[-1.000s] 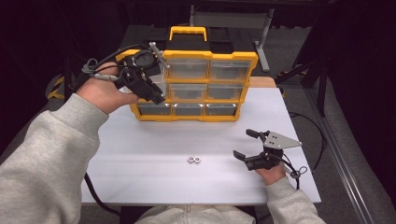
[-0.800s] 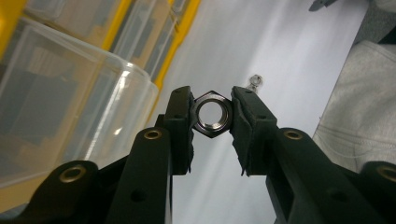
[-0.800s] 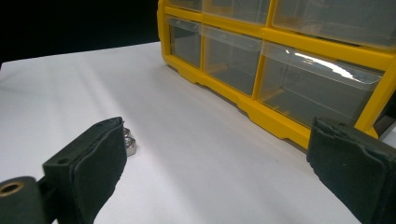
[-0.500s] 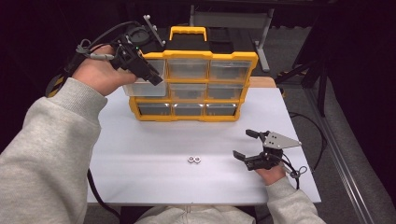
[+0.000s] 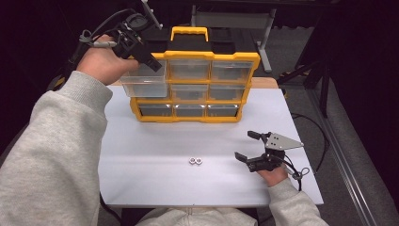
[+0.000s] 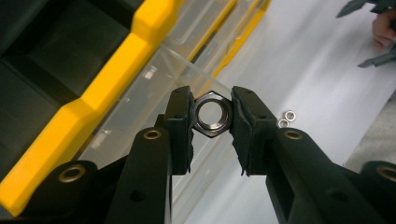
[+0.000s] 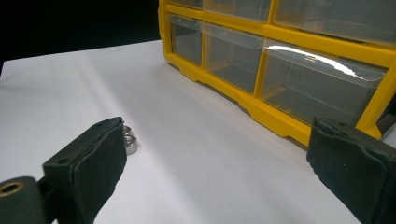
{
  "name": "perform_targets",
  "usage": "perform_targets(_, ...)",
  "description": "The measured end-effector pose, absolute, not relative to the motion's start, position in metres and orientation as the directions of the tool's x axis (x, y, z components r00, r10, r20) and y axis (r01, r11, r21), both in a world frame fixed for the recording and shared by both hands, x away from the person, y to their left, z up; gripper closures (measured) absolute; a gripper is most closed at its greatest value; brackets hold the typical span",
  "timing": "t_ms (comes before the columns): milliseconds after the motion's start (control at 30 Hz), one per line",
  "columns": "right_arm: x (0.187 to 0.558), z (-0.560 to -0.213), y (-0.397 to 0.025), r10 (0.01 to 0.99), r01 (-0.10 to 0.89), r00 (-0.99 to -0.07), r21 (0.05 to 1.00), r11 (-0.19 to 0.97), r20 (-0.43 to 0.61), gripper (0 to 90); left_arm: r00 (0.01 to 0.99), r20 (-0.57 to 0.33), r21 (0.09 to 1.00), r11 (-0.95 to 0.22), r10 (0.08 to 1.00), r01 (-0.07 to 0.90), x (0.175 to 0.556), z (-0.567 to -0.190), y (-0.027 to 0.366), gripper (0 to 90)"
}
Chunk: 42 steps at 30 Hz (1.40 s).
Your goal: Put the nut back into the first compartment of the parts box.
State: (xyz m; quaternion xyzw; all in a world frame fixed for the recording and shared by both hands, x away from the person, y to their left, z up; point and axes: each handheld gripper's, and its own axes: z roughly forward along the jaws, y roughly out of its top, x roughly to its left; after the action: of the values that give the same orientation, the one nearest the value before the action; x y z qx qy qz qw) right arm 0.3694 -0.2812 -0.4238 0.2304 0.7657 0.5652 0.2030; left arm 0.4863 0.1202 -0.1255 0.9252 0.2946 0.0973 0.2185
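Note:
A yellow organiser with clear drawers stands at the back of the white table. Its top-left drawer is pulled out. My left gripper hangs over that drawer, shut on a steel hex nut held flat between its pads, above the drawer's clear wall. Two more nuts lie side by side on the table near the front, also seen as two nuts and nuts. My right gripper rests open to their right, jaws wide apart.
The white table has bare room between the organiser and the nuts. The organiser's black handle top faces a dark background with a metal stand. A cable trails off the table's right edge.
My left gripper rose from the organiser's left side and moved back over the pulled-out top-left drawer, carrying the nut. The right gripper stayed put.

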Motion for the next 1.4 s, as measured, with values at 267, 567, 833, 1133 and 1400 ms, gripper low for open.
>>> perform_targets(267,0.369,-0.424,-0.281,0.581,0.123,-0.813,0.958,0.258,-0.052,5.6,0.787,0.043,0.443,-0.718,0.615,0.537,0.496,-0.136,0.119,69.3)
perform_targets(567,0.370,-0.424,-0.281,0.577,0.124,-0.815,0.957,0.263,-0.053,5.6,0.755,0.012,0.436,-0.683,0.656,0.587,0.506,-0.154,0.118,69.1)
perform_targets(833,0.369,-0.424,-0.281,0.578,0.123,-0.814,0.957,0.264,-0.055,5.6,0.684,-0.039,0.371,-0.625,0.729,0.687,0.517,-0.172,0.116,69.0)
perform_targets(1133,0.370,-0.424,-0.281,0.575,0.124,-0.816,0.956,0.266,-0.054,5.6,0.637,-0.069,0.327,-0.585,0.768,0.742,0.523,-0.182,0.113,69.1)
perform_targets(1400,0.369,-0.424,-0.280,0.576,0.123,-0.816,0.956,0.268,-0.057,5.7,0.615,-0.081,0.298,-0.569,0.785,0.766,0.527,-0.187,0.114,69.0)
